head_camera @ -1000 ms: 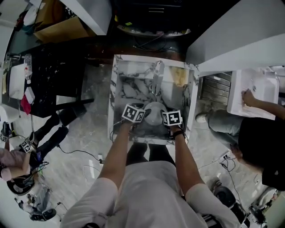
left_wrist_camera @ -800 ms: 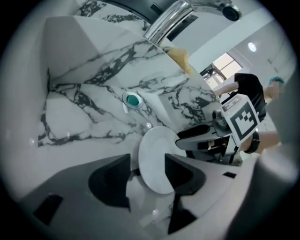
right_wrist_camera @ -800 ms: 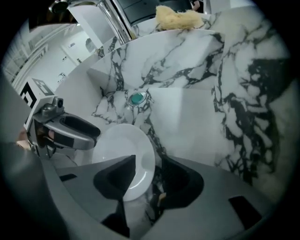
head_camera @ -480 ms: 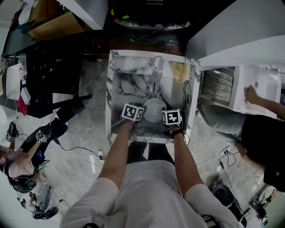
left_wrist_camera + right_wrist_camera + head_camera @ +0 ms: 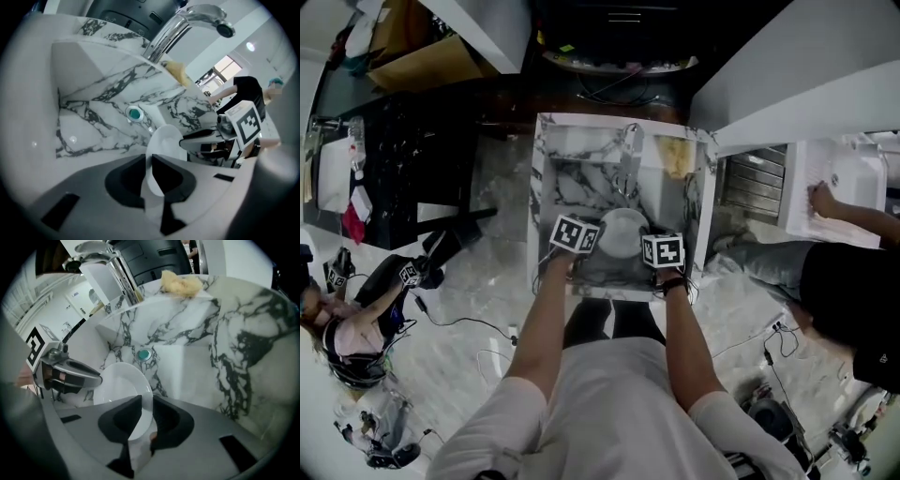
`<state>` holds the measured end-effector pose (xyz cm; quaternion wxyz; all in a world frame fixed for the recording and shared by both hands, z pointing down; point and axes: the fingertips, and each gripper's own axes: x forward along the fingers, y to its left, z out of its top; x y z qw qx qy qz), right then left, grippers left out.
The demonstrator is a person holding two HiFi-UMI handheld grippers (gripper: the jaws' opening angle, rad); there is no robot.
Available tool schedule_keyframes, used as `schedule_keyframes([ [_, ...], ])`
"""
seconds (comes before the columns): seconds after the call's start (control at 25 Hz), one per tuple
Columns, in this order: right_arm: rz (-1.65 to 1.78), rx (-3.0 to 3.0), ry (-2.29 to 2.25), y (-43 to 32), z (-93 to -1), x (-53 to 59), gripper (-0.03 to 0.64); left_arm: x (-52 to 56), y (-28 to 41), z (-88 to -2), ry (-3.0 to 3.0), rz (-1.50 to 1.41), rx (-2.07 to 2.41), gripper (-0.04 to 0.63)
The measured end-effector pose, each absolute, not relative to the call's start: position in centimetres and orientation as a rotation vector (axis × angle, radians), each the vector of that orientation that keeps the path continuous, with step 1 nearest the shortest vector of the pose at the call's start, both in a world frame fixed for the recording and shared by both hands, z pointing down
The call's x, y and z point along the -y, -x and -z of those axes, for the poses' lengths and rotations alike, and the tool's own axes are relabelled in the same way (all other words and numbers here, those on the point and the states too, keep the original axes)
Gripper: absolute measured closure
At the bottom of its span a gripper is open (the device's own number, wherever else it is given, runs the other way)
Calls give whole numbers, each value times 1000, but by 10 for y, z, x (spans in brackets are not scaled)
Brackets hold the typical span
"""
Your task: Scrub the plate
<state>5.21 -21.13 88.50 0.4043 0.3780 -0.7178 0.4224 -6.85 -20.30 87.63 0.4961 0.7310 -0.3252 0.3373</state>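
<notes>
A white plate [image 5: 623, 232] stands tilted in the marble sink [image 5: 567, 183]. My left gripper [image 5: 596, 240] holds its left rim and my right gripper [image 5: 646, 246] its right rim. In the left gripper view the plate [image 5: 165, 139] runs edge-on into the left gripper [image 5: 149, 174], whose jaws are closing with the pads against the rim. In the right gripper view the plate [image 5: 118, 380] likewise sits in the right gripper [image 5: 146, 420], whose jaws are closing onto the rim. Each gripper shows in the other's view: the right gripper [image 5: 220, 139] and the left gripper [image 5: 65, 373].
A chrome faucet [image 5: 187, 22] arches over the sink's back edge, with a yellow sponge [image 5: 180, 283] on the rim beside it. A teal drain [image 5: 143, 354] lies just beyond the plate. Another person [image 5: 853, 281] stands at a second sink on the right; someone else sits at the left.
Both grippers have drawn in against the plate's opposite rims and their jaws have narrowed onto it. The plate has stayed in the sink's front half.
</notes>
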Motion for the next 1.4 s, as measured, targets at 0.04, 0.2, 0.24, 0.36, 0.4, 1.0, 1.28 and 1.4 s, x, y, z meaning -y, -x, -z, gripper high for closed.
schedule_keyframes([
  [0.04, -1059, 1824, -974, -53, -878, 214, 535, 205, 67, -869, -1786, -811, 790, 548],
  [0.2, -1024, 1886, -1014, -55, -851, 218, 535, 207, 64, -842, -1861, -770, 798, 548],
  [0.24, -1016, 1907, -1020, -54, -843, 219, 535, 208, 64, -833, -1882, -742, 796, 548],
  [0.36, -993, 1949, -1056, -56, -820, 222, 535, 209, 62, -809, -1939, -665, 793, 555],
  [0.4, -987, 1962, -1064, -57, -812, 223, 535, 209, 61, -803, -1957, -655, 800, 555],
  [1.0, -702, 2354, -793, -57, -685, 211, 551, 175, 53, -671, -2295, -513, 651, 574],
  [1.28, -559, 2465, -634, -66, -629, 212, 552, 162, 38, -618, -2402, -398, 586, 580],
  [1.4, -521, 2521, -635, -67, -608, 223, 551, 171, 38, -600, -2435, -329, 613, 578],
])
